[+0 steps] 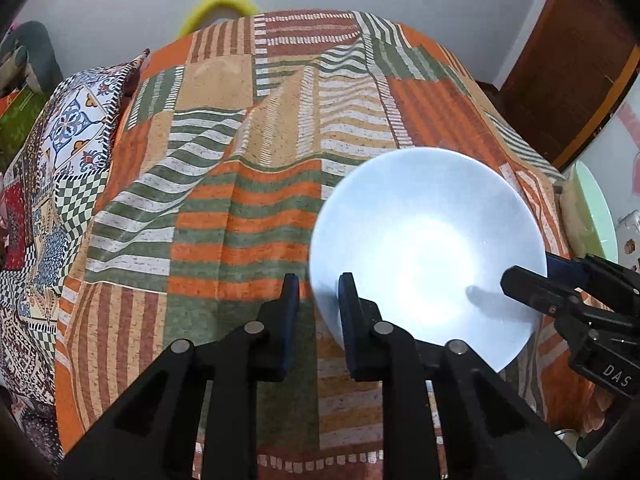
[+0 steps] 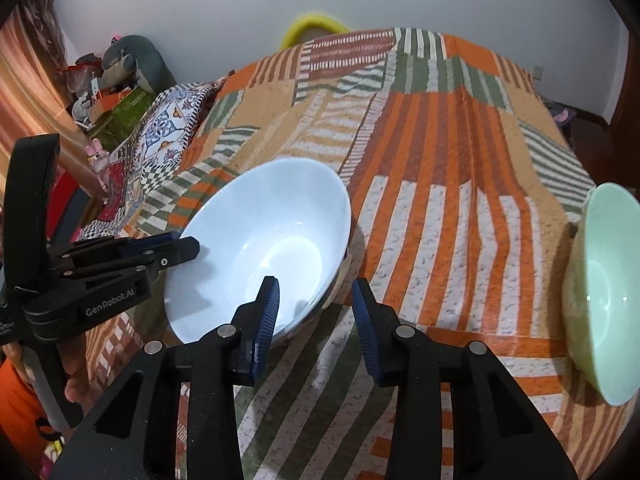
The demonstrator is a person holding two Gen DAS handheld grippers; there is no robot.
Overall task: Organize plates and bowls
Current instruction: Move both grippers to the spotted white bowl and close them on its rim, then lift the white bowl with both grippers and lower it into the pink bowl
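A white bowl (image 1: 428,256) (image 2: 260,248) sits on the striped orange and green bedspread (image 1: 248,184). My left gripper (image 1: 318,284) is shut on its near-left rim, one finger inside the bowl and one outside. The right wrist view shows that same left gripper (image 2: 188,246) clamped on the rim, held by a hand (image 2: 76,376). My right gripper (image 2: 315,284) straddles the opposite rim, with one pad inside the bowl. The outer pad (image 2: 362,304) still shows a gap to the wall. The left wrist view shows the right gripper (image 1: 516,276) over that rim. A pale green bowl (image 2: 600,288) (image 1: 588,208) stands to the right, untouched.
A patterned quilt or pillow (image 1: 76,128) (image 2: 168,128) lies along the left side of the bed. Dark wooden furniture (image 1: 568,60) stands at the right, and boxes and clutter (image 2: 116,100) pile up at the far left. Something yellow (image 1: 224,4) peeks over the far edge.
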